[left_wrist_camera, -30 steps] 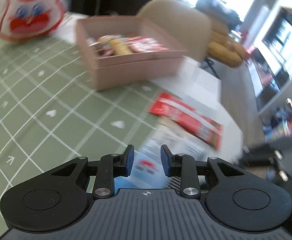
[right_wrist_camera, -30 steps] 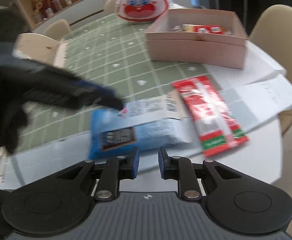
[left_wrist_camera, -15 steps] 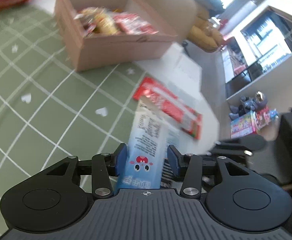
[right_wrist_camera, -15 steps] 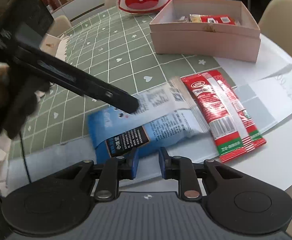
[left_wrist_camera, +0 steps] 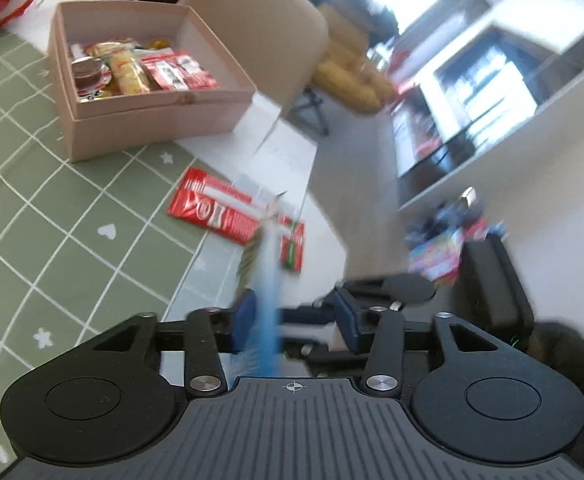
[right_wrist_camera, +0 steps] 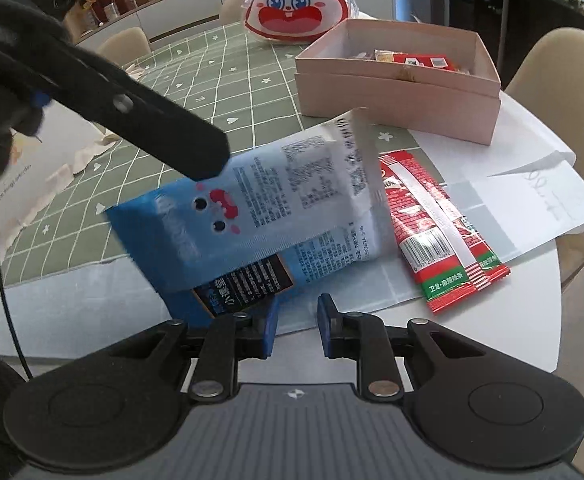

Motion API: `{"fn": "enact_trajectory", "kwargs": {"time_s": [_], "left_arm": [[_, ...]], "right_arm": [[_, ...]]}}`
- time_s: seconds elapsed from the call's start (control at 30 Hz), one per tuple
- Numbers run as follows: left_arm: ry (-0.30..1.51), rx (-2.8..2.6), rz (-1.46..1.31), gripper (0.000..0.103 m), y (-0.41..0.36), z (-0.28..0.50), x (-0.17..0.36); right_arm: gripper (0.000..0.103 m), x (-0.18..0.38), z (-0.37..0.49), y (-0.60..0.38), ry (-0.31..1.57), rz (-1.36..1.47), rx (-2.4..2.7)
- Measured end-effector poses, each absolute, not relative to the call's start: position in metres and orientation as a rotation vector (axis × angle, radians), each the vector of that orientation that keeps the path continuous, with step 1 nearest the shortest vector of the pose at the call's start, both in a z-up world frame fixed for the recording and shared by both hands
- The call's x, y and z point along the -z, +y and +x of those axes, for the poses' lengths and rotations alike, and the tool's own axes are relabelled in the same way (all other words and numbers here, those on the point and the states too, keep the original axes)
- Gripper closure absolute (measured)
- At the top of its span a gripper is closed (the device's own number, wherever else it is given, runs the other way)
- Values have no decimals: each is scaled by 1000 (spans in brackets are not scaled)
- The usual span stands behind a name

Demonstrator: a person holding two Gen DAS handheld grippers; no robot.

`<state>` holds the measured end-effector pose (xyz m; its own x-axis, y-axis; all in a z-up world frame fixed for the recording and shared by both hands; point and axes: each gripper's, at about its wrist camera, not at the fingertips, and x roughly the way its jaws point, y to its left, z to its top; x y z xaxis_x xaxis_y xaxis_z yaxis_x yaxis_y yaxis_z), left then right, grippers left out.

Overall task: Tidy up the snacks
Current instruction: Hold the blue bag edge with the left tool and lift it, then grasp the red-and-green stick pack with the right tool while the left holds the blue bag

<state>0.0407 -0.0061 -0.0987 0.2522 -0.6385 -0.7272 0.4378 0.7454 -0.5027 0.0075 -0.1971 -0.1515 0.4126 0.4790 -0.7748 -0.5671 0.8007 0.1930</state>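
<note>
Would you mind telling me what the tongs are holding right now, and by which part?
The left tongs have the blue snack packet edge-on between their closing jaws, near its blue end; a firm grip cannot be told. The right tongs hold nothing.

The left gripper [left_wrist_camera: 294, 318] tilts downward, jaws closing around a blue packet [left_wrist_camera: 266, 280]. The right gripper [right_wrist_camera: 297, 330] hangs narrowly parted, holding nothing.

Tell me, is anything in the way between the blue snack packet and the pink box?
Nothing visible blocks it. The blue snack packet sits between the left gripper's closing jaws, tilted up off the table. Ahead lies only green tablecloth before the open pink box; the red packet lies off to the side.
</note>
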Motion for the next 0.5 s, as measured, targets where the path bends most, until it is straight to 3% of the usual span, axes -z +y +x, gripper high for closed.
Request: {"fn": "enact_trajectory", "kwargs": {"time_s": [0.1,0.23,0.27,0.37,0.43,0.5], "left_arm": [[1086,617,35,63,-34,28,109],[1100,597,1,72,-40,27,128],[1091,594,-8,81,-40,28,130],[1071,578,-44,82,-37,30,138],[1078,564,-125,84,-27,31,142],[1072,523,-148,85,-19,31,141]], "right_arm": [[81,151,6,-198,932,-97,-654],[81,151,2,-197,924,-105,-649],[81,151,1,-197,922,-110,-650],[80,149,-1,-197,927,-132,-642],[74,146,1,-199,911,-152,-608],[52,140,4,-201,857,-192,-559]]}}
